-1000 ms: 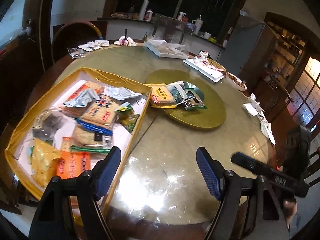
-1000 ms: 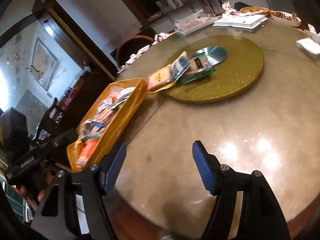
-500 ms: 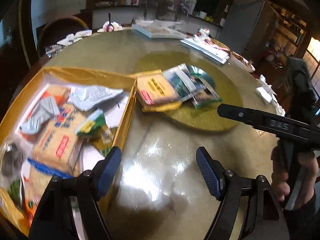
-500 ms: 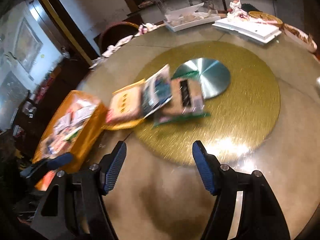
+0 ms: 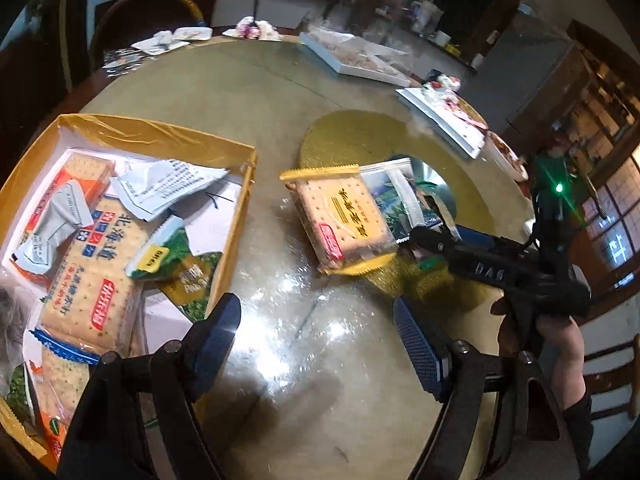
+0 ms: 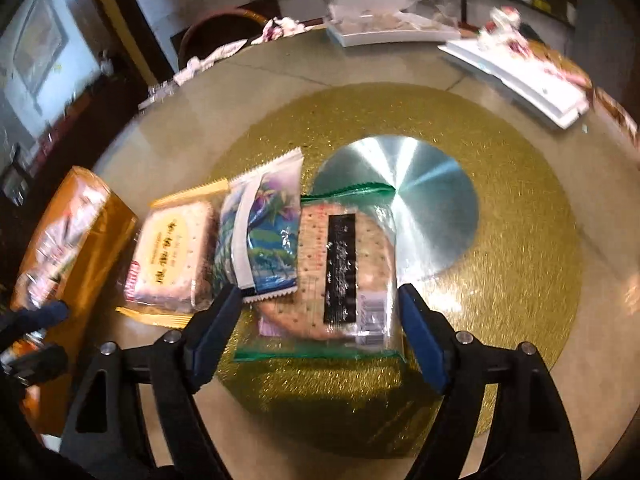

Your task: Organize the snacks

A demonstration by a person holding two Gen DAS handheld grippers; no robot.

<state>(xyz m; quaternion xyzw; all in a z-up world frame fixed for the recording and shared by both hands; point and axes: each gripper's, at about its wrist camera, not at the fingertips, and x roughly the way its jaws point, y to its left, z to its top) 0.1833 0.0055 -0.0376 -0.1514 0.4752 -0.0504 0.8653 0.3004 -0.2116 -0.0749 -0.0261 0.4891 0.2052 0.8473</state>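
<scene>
Three snack packs lie at the edge of the gold turntable (image 6: 520, 240): a yellow-edged cracker pack (image 6: 170, 254) (image 5: 340, 216), a blue palm-print pack (image 6: 264, 236), and a green-edged cracker pack (image 6: 340, 276). My right gripper (image 6: 320, 316) is open, its fingers on either side of the green-edged pack's near end. My left gripper (image 5: 316, 328) is open and empty above the table, between the yellow box (image 5: 236, 200) full of snacks and the yellow-edged pack. The right gripper also shows in the left wrist view (image 5: 432, 236).
White trays (image 6: 516, 72) and a clear-lidded box (image 6: 380, 28) stand at the table's far side. A silver disc (image 6: 420, 200) sits at the turntable's centre. Tissues and a chair (image 5: 148, 16) are at the far left edge.
My right gripper moved forward to the packs on the turntable and now straddles the green-edged pack. My left gripper moved forward along the box's right side.
</scene>
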